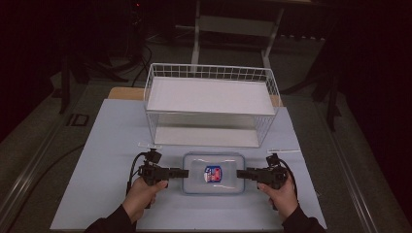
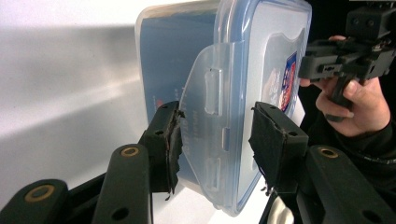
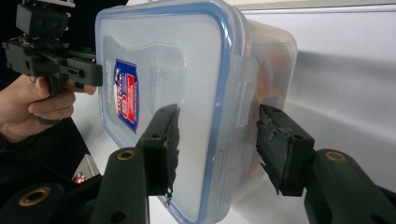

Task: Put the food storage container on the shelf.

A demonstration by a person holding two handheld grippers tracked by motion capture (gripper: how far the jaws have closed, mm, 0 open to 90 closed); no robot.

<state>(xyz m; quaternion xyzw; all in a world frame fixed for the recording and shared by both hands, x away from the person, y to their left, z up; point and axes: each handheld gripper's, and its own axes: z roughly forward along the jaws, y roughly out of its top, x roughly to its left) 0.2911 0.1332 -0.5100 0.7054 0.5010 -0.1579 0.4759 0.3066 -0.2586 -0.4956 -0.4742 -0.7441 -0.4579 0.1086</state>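
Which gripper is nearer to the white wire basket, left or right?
Neither clearly. The left gripper and right gripper sit at opposite short ends of the lidded plastic container, both about equally far in front of the wire basket.

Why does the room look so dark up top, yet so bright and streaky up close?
High view: dim, surroundings nearly black, the pale blue table catches the light. Left gripper view: white glare streaks beside the clear blue-rimmed plastic box. Right gripper view: soft sheen on its lid, label sharp.
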